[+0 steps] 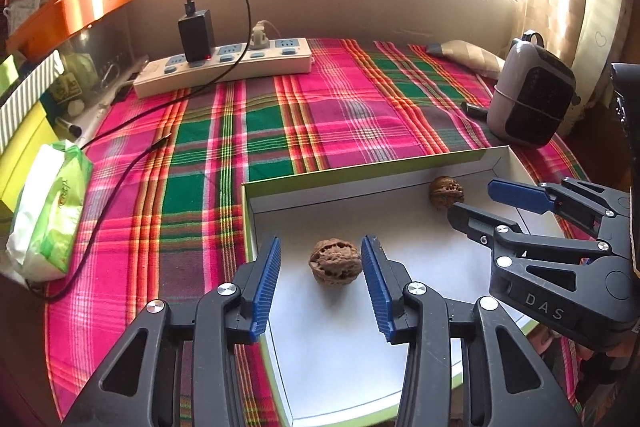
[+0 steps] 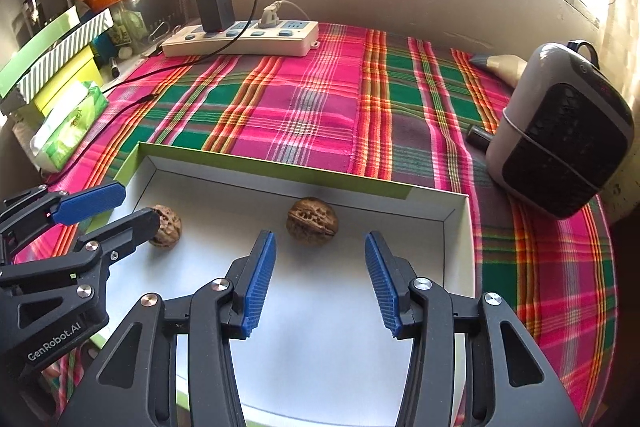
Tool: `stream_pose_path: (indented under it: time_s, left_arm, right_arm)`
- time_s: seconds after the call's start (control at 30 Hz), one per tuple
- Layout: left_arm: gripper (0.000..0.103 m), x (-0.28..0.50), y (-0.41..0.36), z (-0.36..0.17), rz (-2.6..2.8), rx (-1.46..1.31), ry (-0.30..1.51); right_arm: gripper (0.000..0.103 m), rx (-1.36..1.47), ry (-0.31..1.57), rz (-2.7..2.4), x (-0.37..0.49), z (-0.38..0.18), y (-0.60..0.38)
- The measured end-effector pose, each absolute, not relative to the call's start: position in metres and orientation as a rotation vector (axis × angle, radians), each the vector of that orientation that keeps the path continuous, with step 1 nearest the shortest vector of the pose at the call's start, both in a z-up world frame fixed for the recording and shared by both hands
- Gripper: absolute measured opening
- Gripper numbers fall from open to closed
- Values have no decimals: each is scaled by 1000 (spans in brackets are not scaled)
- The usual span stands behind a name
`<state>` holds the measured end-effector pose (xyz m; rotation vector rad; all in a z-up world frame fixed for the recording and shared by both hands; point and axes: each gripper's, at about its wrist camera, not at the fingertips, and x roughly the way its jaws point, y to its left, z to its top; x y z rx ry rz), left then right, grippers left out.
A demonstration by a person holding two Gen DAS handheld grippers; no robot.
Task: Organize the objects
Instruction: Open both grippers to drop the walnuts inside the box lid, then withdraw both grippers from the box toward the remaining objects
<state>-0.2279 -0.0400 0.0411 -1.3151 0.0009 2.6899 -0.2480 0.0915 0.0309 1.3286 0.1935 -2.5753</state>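
Observation:
Two brown walnuts lie in a shallow white box with a green rim (image 1: 360, 167) on the plaid cloth. My left gripper (image 1: 320, 267) is open, its blue pads either side of the near walnut (image 1: 335, 261), not touching it. My right gripper (image 2: 320, 267) is open and empty, just short of the other walnut (image 2: 312, 221). In the left wrist view that walnut (image 1: 446, 193) lies by the box's far right corner, beside the right gripper (image 1: 476, 201). In the right wrist view the left gripper (image 2: 128, 207) partly hides the first walnut (image 2: 166, 225).
A white power strip (image 1: 224, 67) with a black charger and cable lies at the back. A green tissue pack (image 1: 50, 207) is at the left edge. A grey heater (image 2: 560, 131) stands on the right. Stacked boxes (image 2: 52, 67) sit at far left.

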Motion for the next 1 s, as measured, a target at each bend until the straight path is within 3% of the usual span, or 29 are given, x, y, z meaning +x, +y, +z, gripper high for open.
stream_pose_path:
  time_s: [1.0]
  left_arm:
    - [43, -123, -65, 50, 2721, -1206, -182]
  right_arm:
    - [48, 1167, 76, -2684, -137, 52, 119]
